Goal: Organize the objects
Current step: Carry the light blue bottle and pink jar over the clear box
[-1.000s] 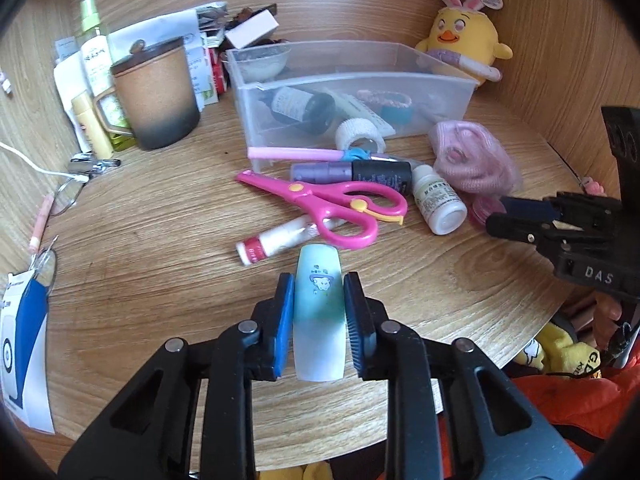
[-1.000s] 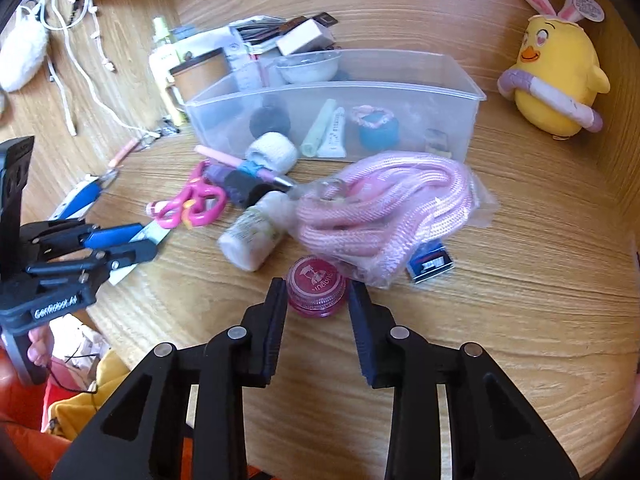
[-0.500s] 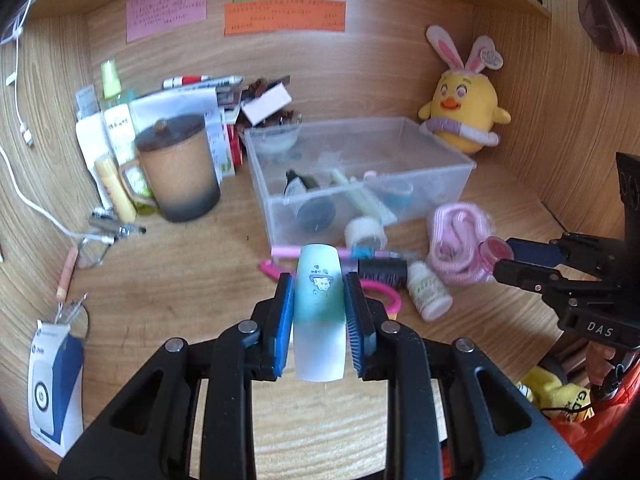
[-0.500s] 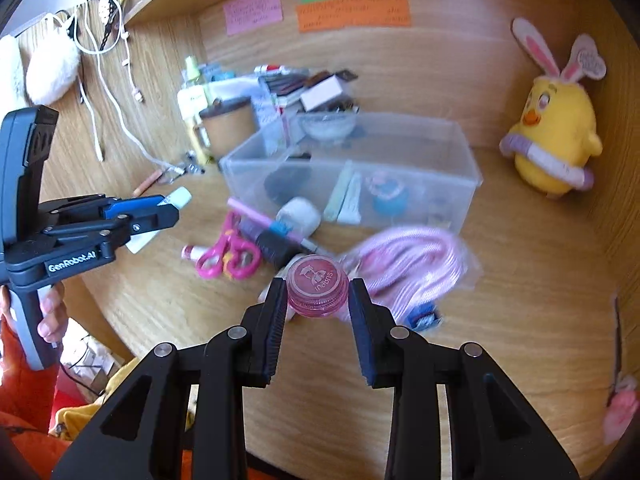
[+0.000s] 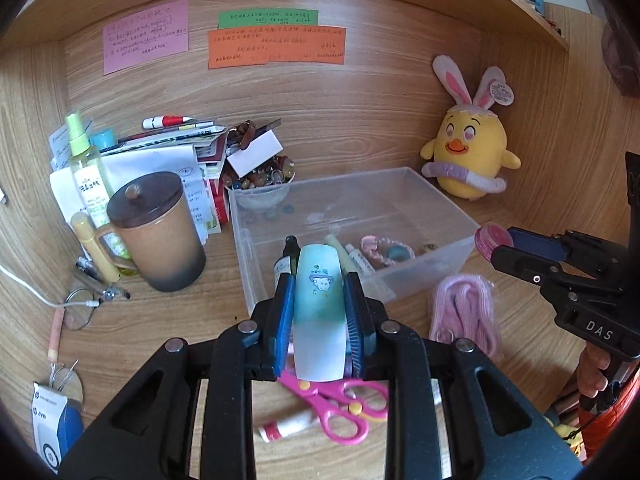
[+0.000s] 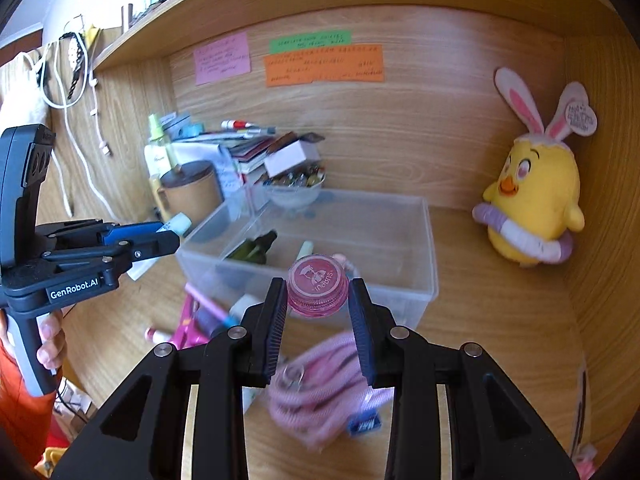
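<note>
Wooden desk (image 5: 168, 320) clutter was only partly sorted. Ahead of both grippers, the clear plastic bin (image 5: 460, 240) already held several small items. The left gripper (image 5: 319, 308) clasped a mint-and-white tube (image 5: 319, 312), the right gripper (image 6: 318, 304) a pink jar (image 6: 318, 284); pink scissors (image 5: 340, 404) and pink rope (image 5: 466, 312) remained below.

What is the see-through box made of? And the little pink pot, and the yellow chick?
The box looks like clear, slightly cloudy plastic: you can see the things inside through its walls. The pink pot, held in the right gripper, seems to be glossy see-through plastic with a printed lid. The chick looks like soft, fuzzy plush fabric.
</note>
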`<state>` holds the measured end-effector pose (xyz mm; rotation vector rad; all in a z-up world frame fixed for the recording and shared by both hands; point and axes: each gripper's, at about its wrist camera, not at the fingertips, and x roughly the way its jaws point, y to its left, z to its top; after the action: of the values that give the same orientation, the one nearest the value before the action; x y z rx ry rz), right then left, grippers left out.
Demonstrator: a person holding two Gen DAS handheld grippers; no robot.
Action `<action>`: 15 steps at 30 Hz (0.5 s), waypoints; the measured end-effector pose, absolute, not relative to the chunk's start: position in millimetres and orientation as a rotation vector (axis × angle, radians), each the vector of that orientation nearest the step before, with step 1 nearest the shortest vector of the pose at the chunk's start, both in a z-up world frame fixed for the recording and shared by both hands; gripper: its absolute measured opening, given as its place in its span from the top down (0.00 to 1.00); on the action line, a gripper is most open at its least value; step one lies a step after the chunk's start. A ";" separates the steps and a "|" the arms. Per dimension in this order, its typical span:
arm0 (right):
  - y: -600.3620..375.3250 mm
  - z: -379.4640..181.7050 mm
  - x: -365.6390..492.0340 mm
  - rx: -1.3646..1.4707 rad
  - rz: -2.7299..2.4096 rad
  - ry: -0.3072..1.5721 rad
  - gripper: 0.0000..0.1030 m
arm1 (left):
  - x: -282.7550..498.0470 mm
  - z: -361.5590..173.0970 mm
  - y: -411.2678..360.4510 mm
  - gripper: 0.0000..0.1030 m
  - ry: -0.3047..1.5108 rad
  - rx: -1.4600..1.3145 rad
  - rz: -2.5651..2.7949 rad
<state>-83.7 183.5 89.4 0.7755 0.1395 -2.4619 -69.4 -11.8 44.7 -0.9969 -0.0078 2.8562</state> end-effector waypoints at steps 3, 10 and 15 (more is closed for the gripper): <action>181.4 92.9 -96.9 0.768 -2.472 0.138 0.72 | -82.1 47.7 -10.7 0.76 -0.006 -1.001 2.857; 172.3 98.5 -125.2 0.762 -2.478 0.132 0.72 | -111.7 48.0 -7.1 0.76 -0.024 -1.046 2.828; 164.2 96.8 -144.4 0.789 -2.473 0.152 0.72 | -133.9 42.9 -4.3 0.76 -0.044 -1.087 2.796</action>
<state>-144.4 164.2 96.8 0.7893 0.1518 -2.4727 -133.9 -4.3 42.9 -1.0871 -0.0441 2.7964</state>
